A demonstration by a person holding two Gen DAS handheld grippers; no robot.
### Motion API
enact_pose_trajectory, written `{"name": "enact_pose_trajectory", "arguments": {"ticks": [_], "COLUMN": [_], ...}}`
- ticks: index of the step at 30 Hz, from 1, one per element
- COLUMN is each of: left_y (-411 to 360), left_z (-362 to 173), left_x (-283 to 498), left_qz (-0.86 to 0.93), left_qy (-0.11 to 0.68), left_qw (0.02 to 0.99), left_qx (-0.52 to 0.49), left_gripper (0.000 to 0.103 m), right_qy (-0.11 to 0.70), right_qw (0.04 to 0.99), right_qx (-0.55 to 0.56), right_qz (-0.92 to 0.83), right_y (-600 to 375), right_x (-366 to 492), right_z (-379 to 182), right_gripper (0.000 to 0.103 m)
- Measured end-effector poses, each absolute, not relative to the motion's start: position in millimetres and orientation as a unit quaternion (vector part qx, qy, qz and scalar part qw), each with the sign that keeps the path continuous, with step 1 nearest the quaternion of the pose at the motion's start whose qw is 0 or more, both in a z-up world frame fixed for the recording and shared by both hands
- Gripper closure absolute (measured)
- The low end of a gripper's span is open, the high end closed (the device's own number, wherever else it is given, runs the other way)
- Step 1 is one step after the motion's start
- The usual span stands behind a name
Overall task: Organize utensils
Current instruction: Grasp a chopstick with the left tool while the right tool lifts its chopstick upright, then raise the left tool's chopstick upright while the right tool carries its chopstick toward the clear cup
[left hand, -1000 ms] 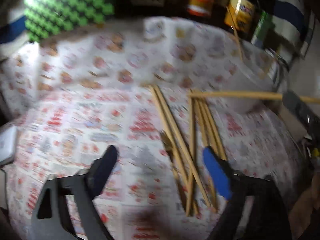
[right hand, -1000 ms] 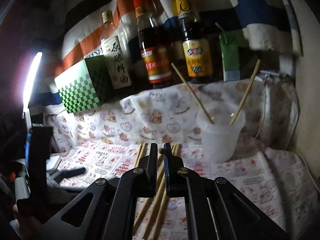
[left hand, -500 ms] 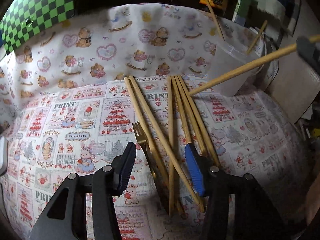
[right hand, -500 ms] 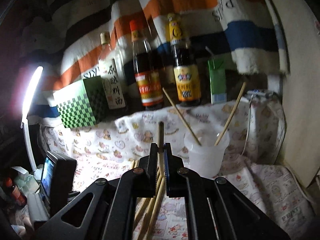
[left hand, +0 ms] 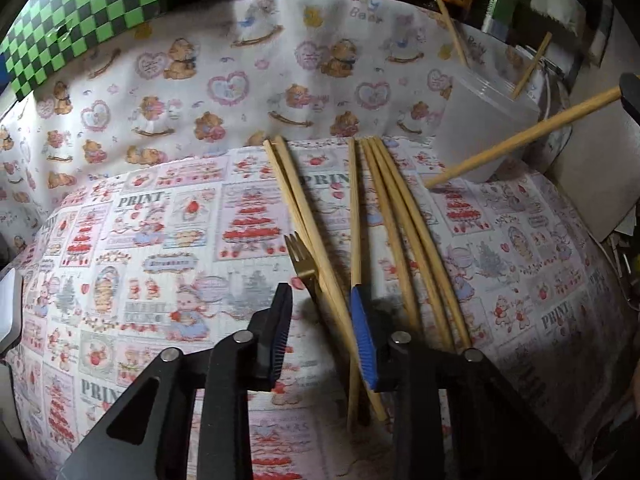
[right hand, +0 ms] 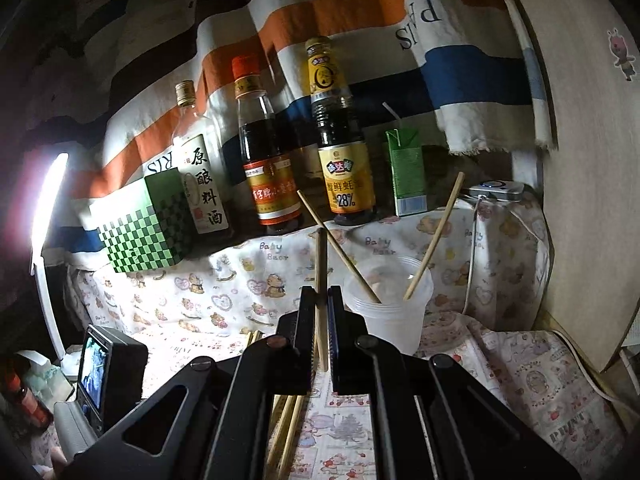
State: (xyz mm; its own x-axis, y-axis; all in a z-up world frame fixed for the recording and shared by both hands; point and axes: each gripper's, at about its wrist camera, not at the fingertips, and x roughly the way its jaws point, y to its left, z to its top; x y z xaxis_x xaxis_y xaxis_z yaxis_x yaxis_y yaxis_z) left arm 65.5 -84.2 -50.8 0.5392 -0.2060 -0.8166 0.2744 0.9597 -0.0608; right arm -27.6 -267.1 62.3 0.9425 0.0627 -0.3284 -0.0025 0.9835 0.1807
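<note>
Tabletop (left hand: pixel 120 280) covered in printed cloth, sauce bottles (right hand: pixel 272 184) lined along the back. Left claw (left hand: pixel 320 336) stands wide over a gold fork (left hand: pixel 302 258) and loose chopsticks (left hand: pixel 404 216) lying side by side. Right claw (right hand: pixel 320 336) is clamped on one chopstick (right hand: pixel 320 264), held upright, just left of the plastic cup (right hand: pixel 392 312) holding two already. Step in hand: carrying it to the cup. Next move calls for shifting right above the rim, then releasing.
</note>
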Motion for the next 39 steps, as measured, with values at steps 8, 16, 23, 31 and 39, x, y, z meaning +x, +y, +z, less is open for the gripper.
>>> {"name": "enact_pose_trajectory", "arguments": {"ticks": [8, 16, 23, 31, 39], "left_y": [-63, -38, -9, 15, 23], "left_z": [-46, -1, 33, 55, 72], "left_x": [70, 44, 27, 8, -10], "left_qz": [-0.127, -0.1, -0.096, -0.089, -0.046], "left_qy": [0.467, 0.355, 0.26, 0.194, 0.14], "left_qw": [0.875, 0.929, 0.957, 0.968, 0.982], "left_qx": [0.001, -0.026, -0.081, -0.129, -0.116], "left_gripper": [0.097, 0.097, 0.098, 0.098, 0.098], "right_qy": [0.161, 0.161, 0.166, 0.169, 0.167], "right_qw": [0.983, 0.983, 0.983, 0.984, 0.982], "right_qx": [0.086, 0.089, 0.076, 0.058, 0.087], "right_qz": [0.005, 0.002, 0.007, 0.003, 0.016], "right_y": [-268, -271, -270, -262, -270], "right_x": [-29, -30, -28, -24, -25], "right_z": [63, 64, 65, 58, 60], "right_gripper": [0.096, 0.096, 0.096, 0.096, 0.096]}}
